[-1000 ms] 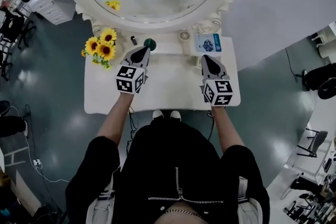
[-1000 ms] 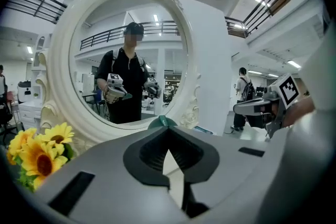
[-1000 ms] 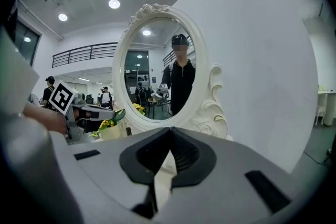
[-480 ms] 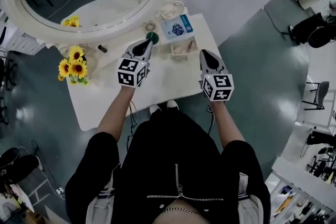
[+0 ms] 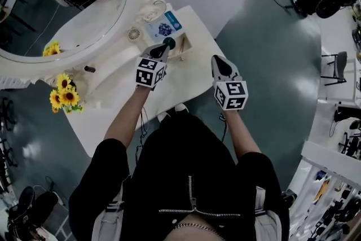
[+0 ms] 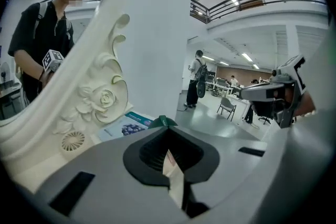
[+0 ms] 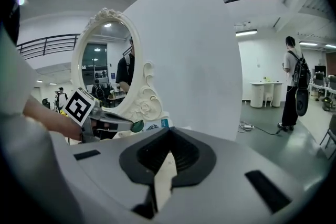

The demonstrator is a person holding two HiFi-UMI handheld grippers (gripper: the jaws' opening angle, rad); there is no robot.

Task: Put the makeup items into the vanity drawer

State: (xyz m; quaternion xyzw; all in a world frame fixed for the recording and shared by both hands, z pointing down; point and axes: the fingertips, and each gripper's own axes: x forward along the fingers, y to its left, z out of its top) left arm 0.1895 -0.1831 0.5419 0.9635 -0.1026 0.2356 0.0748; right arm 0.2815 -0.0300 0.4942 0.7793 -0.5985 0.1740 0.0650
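**Green item carried to the drawer end**

White vanity table [image 5: 107,121] on a grey-green floor, oval mirror [image 5: 67,14] at its back. The head view has swung since a second ago: the table now lies on a diagonal and the mirror sits at upper left.

- Left gripper [image 5: 163,49]: jaws shut, pinching a small green item [image 5: 168,42] at the tips. Earlier the item was near the middle of the back shelf. Now it is past the blue-printed card [image 5: 163,27], right at the small open drawer [image 5: 183,49].
- Right gripper [image 5: 216,58]: jaws shut, nothing between them. It was over the tabletop before and is now at the table's right corner.
- Sunflowers [image 5: 63,97] and a small dark tube [image 5: 89,69] have not moved.
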